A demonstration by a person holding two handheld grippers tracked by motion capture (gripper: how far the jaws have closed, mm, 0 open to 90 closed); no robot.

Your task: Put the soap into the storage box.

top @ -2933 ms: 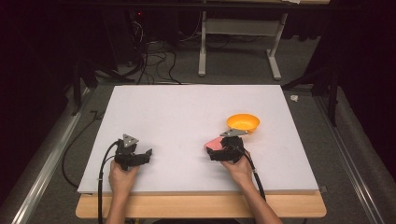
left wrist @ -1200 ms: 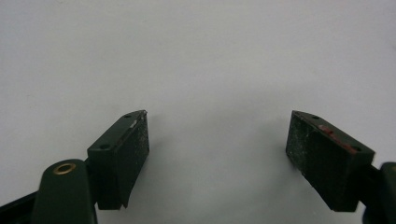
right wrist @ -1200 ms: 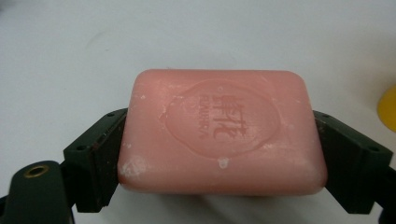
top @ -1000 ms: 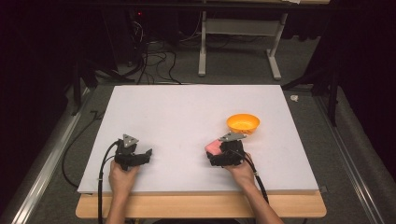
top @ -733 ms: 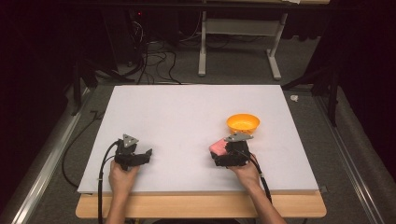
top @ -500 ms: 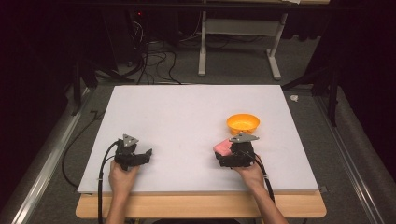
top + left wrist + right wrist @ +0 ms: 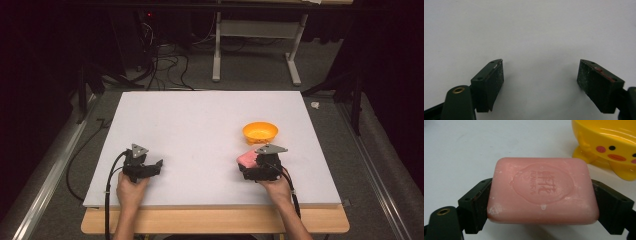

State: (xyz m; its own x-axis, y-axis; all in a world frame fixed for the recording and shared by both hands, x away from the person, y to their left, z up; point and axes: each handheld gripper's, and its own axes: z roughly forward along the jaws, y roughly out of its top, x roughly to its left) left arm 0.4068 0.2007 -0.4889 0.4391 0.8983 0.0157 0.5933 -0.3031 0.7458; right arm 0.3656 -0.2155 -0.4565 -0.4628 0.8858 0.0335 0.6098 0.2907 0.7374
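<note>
A pink bar of soap (image 7: pixel 542 190) with a stamped emblem sits between the two black jaws of my right gripper (image 7: pixel 541 202), which press its short sides. From above, the soap (image 7: pixel 247 158) pokes out of the right gripper (image 7: pixel 250 167) near the table's front right. Just beyond it stands a yellow duck-faced soap dish (image 7: pixel 260 132), also close at the upper right of the right gripper view as the dish (image 7: pixel 606 147). My left gripper (image 7: pixel 156 167) rests at the front left, open, its jaws spread over bare white table (image 7: pixel 539 37).
The white table top (image 7: pixel 200 120) spans the view, with a wooden edge at the front. Black cables trail from both grippers off the front edge. Beyond the table lie floor cables and a white desk frame (image 7: pixel 255 45).
My right gripper has shifted a little to the right and toward the yellow dish, carrying the soap. The left gripper has stayed put.
</note>
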